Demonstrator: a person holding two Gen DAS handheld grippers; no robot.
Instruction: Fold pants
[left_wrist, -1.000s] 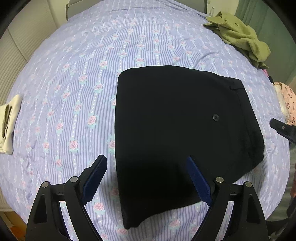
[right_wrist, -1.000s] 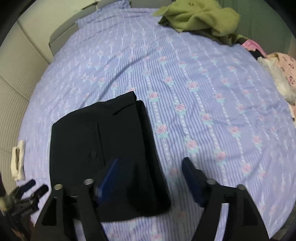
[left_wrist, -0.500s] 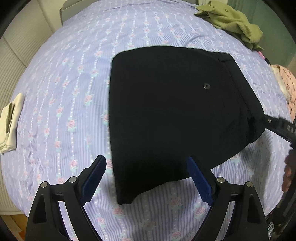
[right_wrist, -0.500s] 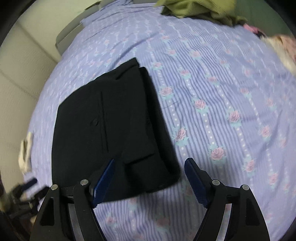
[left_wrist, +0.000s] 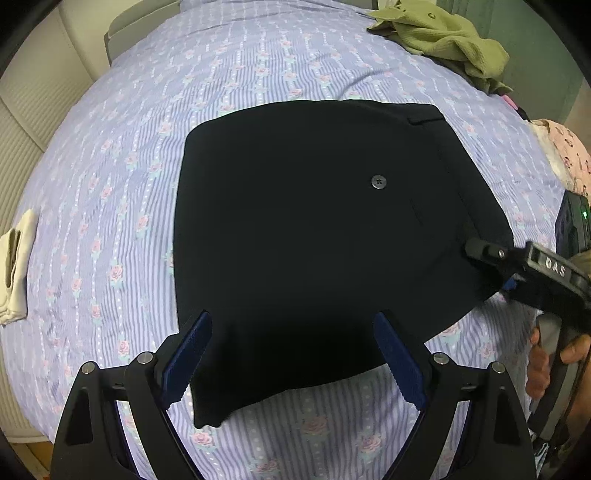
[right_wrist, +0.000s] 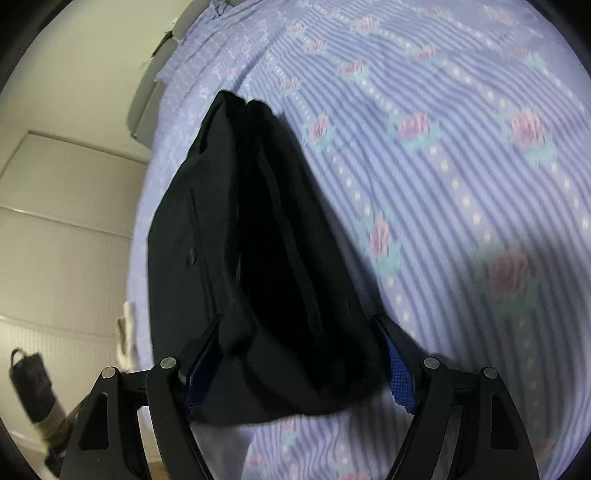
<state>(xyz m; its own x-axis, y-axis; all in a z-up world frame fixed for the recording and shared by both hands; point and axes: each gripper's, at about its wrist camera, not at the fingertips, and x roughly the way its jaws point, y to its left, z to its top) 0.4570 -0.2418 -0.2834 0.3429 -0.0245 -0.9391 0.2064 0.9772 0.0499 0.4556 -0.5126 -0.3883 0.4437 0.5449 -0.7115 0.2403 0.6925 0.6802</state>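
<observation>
Folded black pants (left_wrist: 314, 240) flat on the bed (left_wrist: 258, 66), between both my sets of jaws.

My left gripper (left_wrist: 295, 363) hangs with jaws apart astride their near edge; my right gripper (right_wrist: 299, 363), jaws apart, straddles their thick folded end, pads not pressing. Beyond lies green clothing (left_wrist: 443, 33).

The right wrist view is motion-blurred: the roses on the bedsheet (right_wrist: 461, 192) smear, and a dark object (right_wrist: 31, 384) at eight o'clock cannot be identified. The left wrist view's three o'clock edge cuts off the right gripper (left_wrist: 491, 264) and the hand (left_wrist: 554, 360); pink cloth (left_wrist: 570, 158) at two o'clock is cropped
</observation>
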